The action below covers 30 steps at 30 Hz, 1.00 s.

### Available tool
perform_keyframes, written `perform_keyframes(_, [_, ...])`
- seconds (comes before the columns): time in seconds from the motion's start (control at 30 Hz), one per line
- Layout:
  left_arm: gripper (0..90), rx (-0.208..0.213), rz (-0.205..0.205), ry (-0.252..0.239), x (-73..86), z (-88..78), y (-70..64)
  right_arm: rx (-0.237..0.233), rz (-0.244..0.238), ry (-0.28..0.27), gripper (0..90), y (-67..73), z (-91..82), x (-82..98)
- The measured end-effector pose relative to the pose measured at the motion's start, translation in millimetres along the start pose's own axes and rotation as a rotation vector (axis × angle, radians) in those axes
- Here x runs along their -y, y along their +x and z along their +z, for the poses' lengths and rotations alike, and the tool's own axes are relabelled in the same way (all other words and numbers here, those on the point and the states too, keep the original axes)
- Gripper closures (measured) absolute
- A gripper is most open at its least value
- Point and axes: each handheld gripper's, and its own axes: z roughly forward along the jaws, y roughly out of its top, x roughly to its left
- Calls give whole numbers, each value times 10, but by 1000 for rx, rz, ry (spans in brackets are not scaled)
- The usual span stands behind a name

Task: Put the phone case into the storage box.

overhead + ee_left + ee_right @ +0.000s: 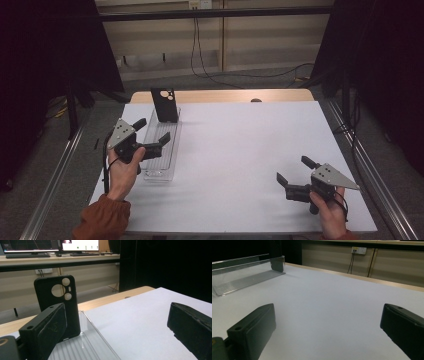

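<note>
Phone case [164,105], black with round camera cutouts near its top, stood upright at the far end of a clear plastic tray [161,172], leaning against the tray's end wall, and nothing gripped it. The left gripper [152,135] hung just short of it with its jaws spread wide and empty, one jaw above the tray's left edge and the other over the ribbed floor of the tray; in the left gripper view the case [58,302] rose just behind the left-hand jaw, its lower part hidden by that jaw, while the other jaw sat well off to the right over the white sheet. The tray [100,340] ran lengthwise away from the person along the left part of the table [240,150], whose white cover left a strip of bare wood along the far edge. The left hand [122,170] held its gripper from below, an orange-brown sleeve [102,217] showing at the wrist. The right gripper [295,172] sat well apart from the tray, near the table's near right corner, low over the sheet, its jaws likewise wide open with nothing between them. In the right gripper view the tray [244,275] lay far off at the upper left. The right hand [330,212] gripped its handle from below.
</note>
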Motion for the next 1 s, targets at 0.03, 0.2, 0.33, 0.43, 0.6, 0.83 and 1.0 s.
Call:
perform_keyframes(0.03, [24,-7,3,4,10,-20,-3,0,-1,0,0,1,-1,0])
perform_keyframes(0.2, [24,-18,7,-2,66,-80,-20,-1,-3,-1,0,0,-1,-1])
perform_keyframes(0.33, [25,-15,3,9,135,-132,-42,-2,-4,0,0,5,-1,-2])
perform_keyframes(0.43, [23,-17,10,15,178,-194,-59,0,-2,0,0,0,1,1])
perform_keyframes(0.6, [23,-19,-8,17,255,-271,-89,0,-6,-3,0,5,-10,-5])
perform_keyframes(0.83, [27,-40,-19,29,399,-345,-61,-2,-9,-2,0,5,-11,-2])
perform_keyframes(1.0, [20,-46,-19,24,462,-406,-71,0,-7,-2,0,1,-18,2])
